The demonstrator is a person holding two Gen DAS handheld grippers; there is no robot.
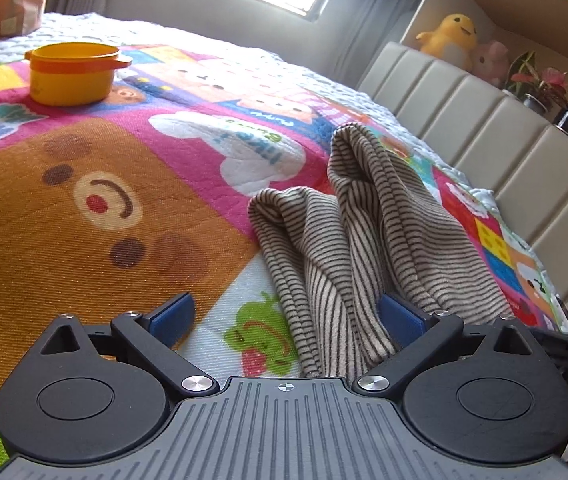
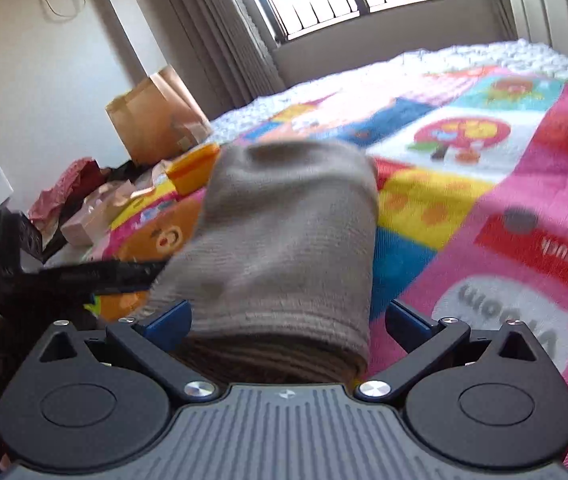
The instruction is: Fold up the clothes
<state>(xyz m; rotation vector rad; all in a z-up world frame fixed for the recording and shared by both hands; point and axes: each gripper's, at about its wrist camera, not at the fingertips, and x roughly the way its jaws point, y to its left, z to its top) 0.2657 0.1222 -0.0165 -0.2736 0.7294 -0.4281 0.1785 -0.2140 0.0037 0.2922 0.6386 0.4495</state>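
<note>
Left wrist view: the left gripper (image 1: 286, 312) has its jaws spread wide, and the striped cloth (image 1: 368, 236) lies bunched on the cartoon-print blanket (image 1: 84, 208), running back between the blue pads, close against the right-hand one. An orange cup (image 1: 72, 72) stands well apart, farther up the bed.

Right wrist view: the right gripper (image 2: 288, 320) also has its jaws spread, with the blurred cloth (image 2: 288, 232) draped between them, pinched by neither. A brown paper bag (image 2: 156, 116) stands beside the bed.
</note>
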